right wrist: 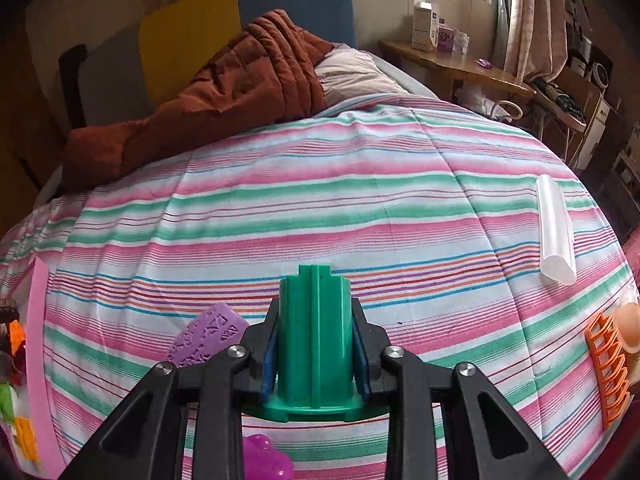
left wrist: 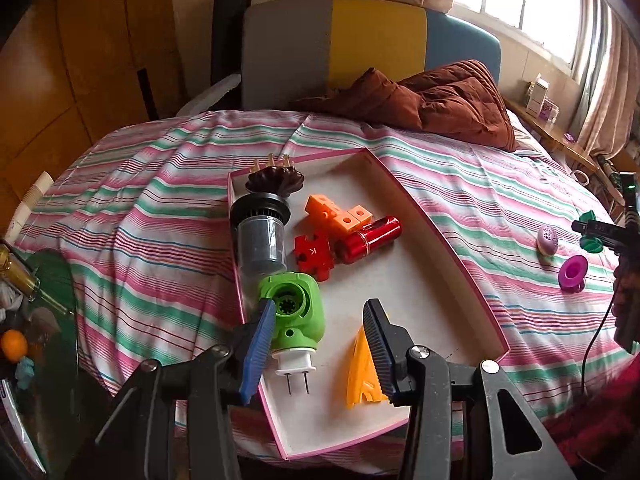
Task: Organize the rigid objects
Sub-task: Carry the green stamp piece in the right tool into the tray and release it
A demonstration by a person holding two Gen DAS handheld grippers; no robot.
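In the left wrist view, a pink-rimmed white tray point(left wrist: 404, 280) lies on the striped bedspread. It holds a green plug-in device point(left wrist: 294, 312), a yellow wedge point(left wrist: 362, 368), a red cylinder point(left wrist: 370, 238), a red puzzle piece point(left wrist: 314, 256), orange blocks point(left wrist: 340, 212), a dark canister point(left wrist: 260, 236) and a brown fluted piece point(left wrist: 274, 180). My left gripper point(left wrist: 320, 312) hangs open over the tray's near end, with its left pad beside the green device. My right gripper point(right wrist: 315, 312) is shut on a green ribbed spool point(right wrist: 314, 340), held above the bedspread.
A purple patterned egg point(right wrist: 208, 336) and a magenta ring point(left wrist: 573, 274) lie on the bed by the right gripper. A clear tube point(right wrist: 556, 228), an orange rack point(right wrist: 608, 368) and a peach ball point(right wrist: 630, 328) lie at the right. A brown quilt point(left wrist: 448, 100) is bunched at the headboard.
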